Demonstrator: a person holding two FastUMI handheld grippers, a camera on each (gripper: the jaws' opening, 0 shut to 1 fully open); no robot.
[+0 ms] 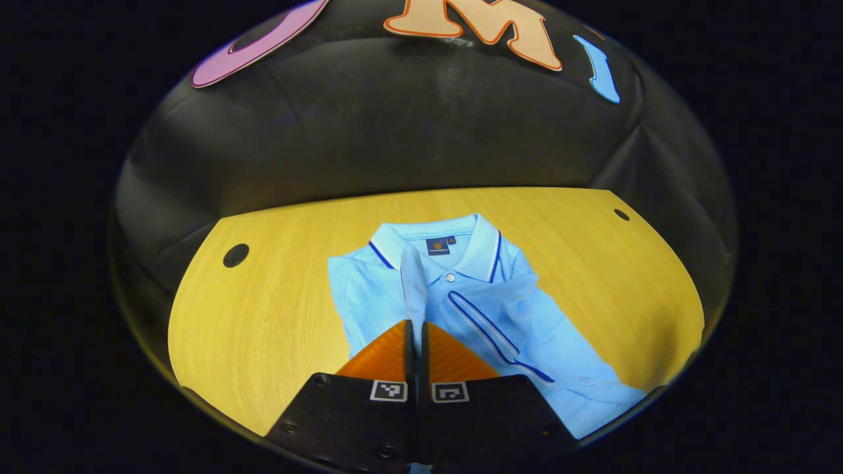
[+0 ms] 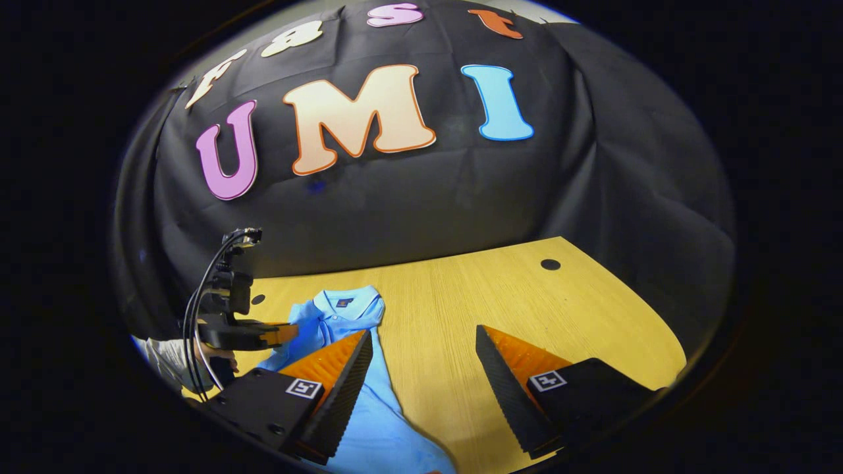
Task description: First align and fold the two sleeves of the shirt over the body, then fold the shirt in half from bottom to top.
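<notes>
A light-blue polo shirt (image 1: pixel 500 316) lies flat on the wooden table (image 1: pixel 263 309), collar at the far side. One sleeve with dark trim is folded across the body. My left gripper (image 1: pixel 416 326) is shut on a strip of the shirt's other sleeve (image 1: pixel 413 283), which stands up between the fingers in front of the collar. In the right gripper view, my right gripper (image 2: pixel 422 330) stands open above bare table, to the right of the shirt (image 2: pixel 342 309). The left gripper (image 2: pixel 290 332) shows there over the shirt, held by a hand (image 2: pixel 211 359).
The table (image 2: pixel 593 316) has round cable holes at its far corners (image 1: pixel 236 255) (image 2: pixel 550 264). Black cloth wall stands behind the table. Cables loop off the left gripper's body (image 2: pixel 204 296).
</notes>
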